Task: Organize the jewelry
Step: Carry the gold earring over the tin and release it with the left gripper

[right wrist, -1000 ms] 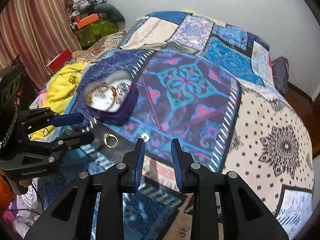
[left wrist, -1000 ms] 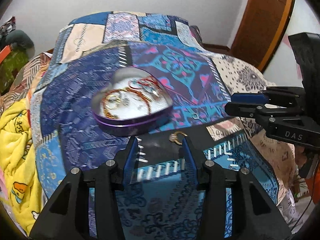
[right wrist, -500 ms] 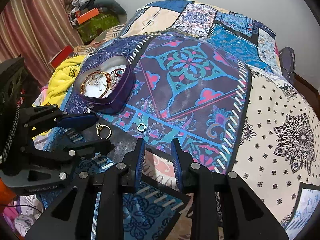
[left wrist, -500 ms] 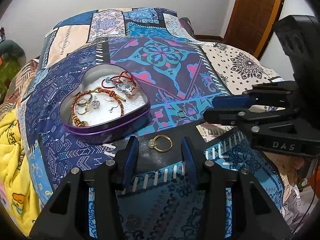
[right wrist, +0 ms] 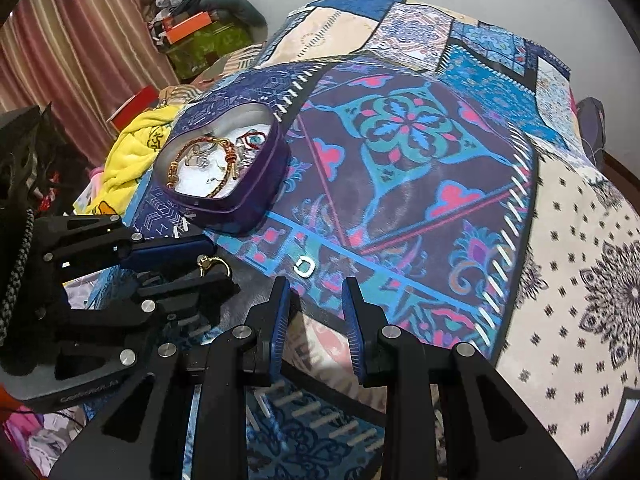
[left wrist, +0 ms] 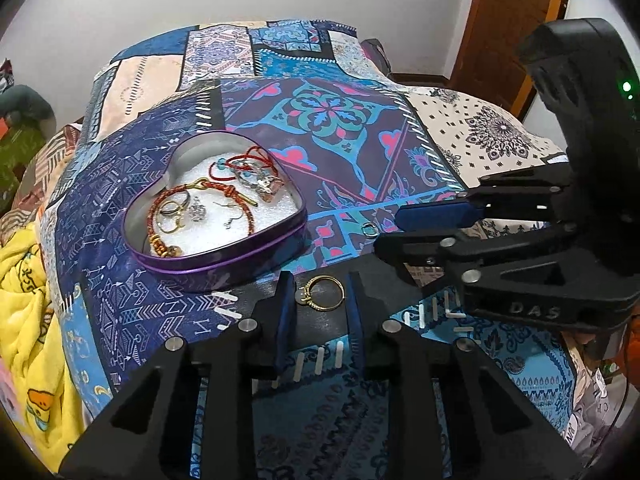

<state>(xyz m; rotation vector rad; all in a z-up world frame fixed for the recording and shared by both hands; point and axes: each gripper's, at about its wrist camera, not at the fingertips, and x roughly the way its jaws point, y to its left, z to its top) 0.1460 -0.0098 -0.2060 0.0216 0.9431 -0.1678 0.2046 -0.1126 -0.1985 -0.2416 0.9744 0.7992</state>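
Note:
A purple heart-shaped tin sits on the patterned bedspread and holds bracelets, rings and earrings on white foam. A gold ring lies flat on a dark patch of cloth just in front of the tin. My left gripper is open, its fingertips on either side of the gold ring, not closed on it. A small silver ring lies on the cloth to the right. My right gripper is open and empty, just short of the silver ring.
The patchwork bedspread covers the whole bed. A yellow blanket lies bunched at the left. Striped curtains and piled boxes stand beyond. A wooden door is at the back right.
Both grippers have moved forward and down toward the bedspread. The gold ring now sits between my left fingertips, and the silver ring is closer to my right fingertips.

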